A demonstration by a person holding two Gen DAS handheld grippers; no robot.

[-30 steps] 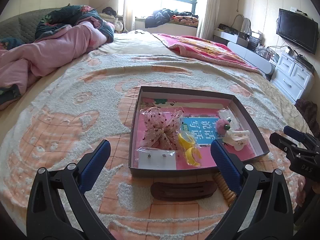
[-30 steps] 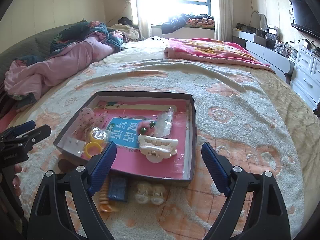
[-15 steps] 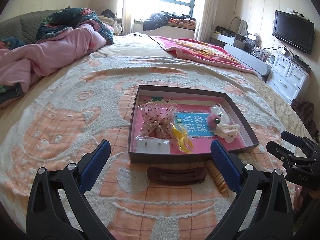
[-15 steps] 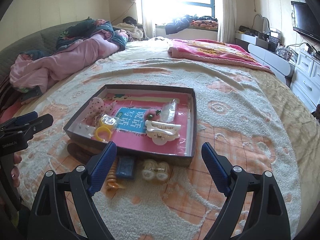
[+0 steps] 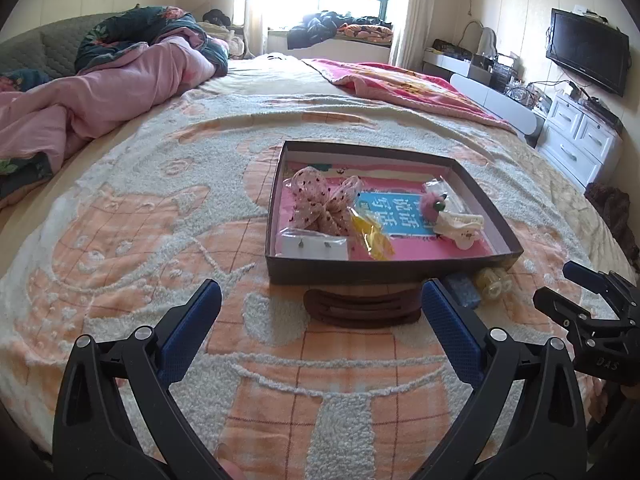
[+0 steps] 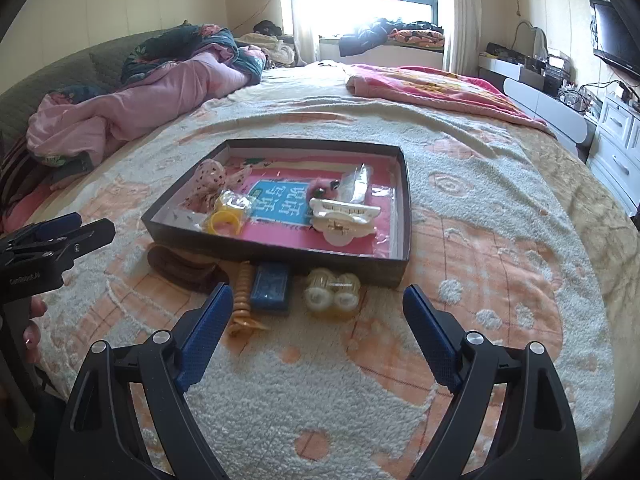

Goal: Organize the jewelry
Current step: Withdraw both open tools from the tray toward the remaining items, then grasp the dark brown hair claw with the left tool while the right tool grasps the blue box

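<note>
A dark shallow box (image 5: 384, 270) (image 6: 280, 250) sits on the bed. It holds a pink dotted bow (image 5: 320, 204), an earring card (image 5: 314, 246), yellow rings (image 6: 226, 222), a pink pom-pom (image 5: 432, 202) and a white claw clip (image 6: 342, 216). In front of the box lie a brown hair clip (image 5: 360, 308) (image 6: 180, 268), an orange spiral tie (image 6: 242, 300), a blue clip (image 6: 272, 286) and a pair of clear yellow pieces (image 6: 332, 290). My left gripper (image 5: 320, 320) is open and empty, just short of the brown clip. My right gripper (image 6: 318, 322) is open and empty, short of the yellow pieces.
The bed has a peach and white blanket (image 6: 480, 240). A pink quilt (image 5: 100, 92) is piled at the far left, a pink blanket (image 5: 400, 80) at the back. White drawers (image 5: 580, 136) and a TV (image 5: 586, 56) stand to the right.
Both grippers have pulled back and lowered; the box now looks farther away and the items in front of it show more fully. Both stayed open.
</note>
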